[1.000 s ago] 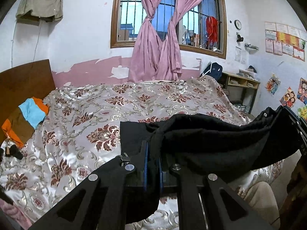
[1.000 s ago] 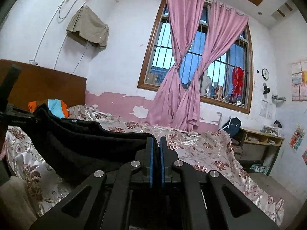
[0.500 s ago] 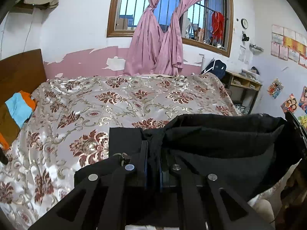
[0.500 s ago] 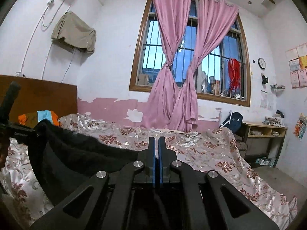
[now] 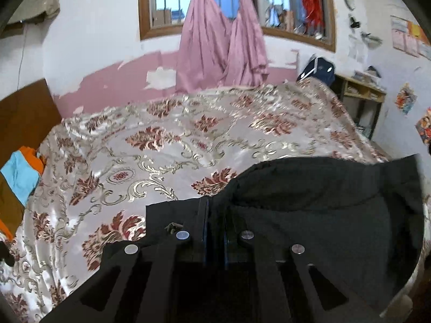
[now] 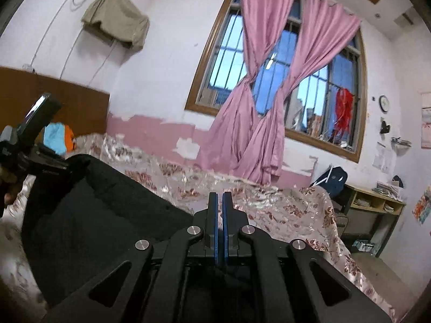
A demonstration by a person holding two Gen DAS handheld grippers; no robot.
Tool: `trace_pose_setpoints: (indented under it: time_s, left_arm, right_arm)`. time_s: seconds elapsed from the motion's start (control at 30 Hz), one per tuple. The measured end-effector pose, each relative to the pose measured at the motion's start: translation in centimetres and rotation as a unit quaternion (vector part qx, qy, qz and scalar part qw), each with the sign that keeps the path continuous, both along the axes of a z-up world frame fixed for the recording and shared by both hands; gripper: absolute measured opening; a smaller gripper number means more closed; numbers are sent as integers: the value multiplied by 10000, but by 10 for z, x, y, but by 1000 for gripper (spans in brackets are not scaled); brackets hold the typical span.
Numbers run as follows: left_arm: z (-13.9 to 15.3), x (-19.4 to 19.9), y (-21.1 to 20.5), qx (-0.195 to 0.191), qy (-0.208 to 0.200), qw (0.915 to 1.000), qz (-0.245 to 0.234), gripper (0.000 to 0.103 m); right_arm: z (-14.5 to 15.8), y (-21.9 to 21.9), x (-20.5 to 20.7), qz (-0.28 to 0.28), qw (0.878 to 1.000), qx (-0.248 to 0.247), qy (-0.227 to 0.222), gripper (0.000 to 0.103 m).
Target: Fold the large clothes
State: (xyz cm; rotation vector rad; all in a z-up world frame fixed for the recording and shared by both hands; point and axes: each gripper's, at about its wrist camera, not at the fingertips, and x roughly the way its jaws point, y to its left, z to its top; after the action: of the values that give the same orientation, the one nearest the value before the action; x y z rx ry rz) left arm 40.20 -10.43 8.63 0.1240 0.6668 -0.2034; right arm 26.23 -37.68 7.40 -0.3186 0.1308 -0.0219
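Left gripper (image 5: 215,210): your jaws are clamped on the near edge of the black garment (image 5: 317,196); cloth fills the slot between the blue pads.
Right gripper (image 6: 220,202): jaws pressed together. The tips show no cloth between them; black fabric sits at the base and runs off to the left, so you probably pinch its other corner lower down, but the view does not settle it.
Garment position: it hangs stretched between your two grippers, above the near side of the floral bedspread (image 5: 167,145); in the right wrist view the left gripper (image 6: 40,145) holds its far end.
Change: over the last second you carry both grippers forward over the bed; the bedspread fills more of the left view, the window (image 5: 234,2) slides to the top, and the garment sits lower against the pattern.
Meaning: you are bringing the garment in to lay it out; it is not yet spread flat.
Risk: the slack middle may bunch when it lands.
Also seen: orange and blue clothes (image 5: 18,175) by the headboard, well apart.
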Motion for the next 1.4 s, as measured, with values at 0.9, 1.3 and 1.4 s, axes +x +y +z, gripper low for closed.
trace_pose_setpoints:
  time_s: [0.9, 1.3, 1.4]
  left_arm:
    - [-97, 92, -17, 485, 910, 9944, 216, 12]
    - [-18, 17, -1, -428, -145, 9981, -409, 96]
    - [-20, -4, -7, -473, -71, 9953, -847, 96]
  right_arm:
    - [-144, -127, 161, -1297, 9397, 1922, 2514, 73]
    - [-71, -45, 102, 169, 9715, 1451, 1866, 74]
    - [-69, -35, 85, 419, 9677, 1513, 1974, 82]
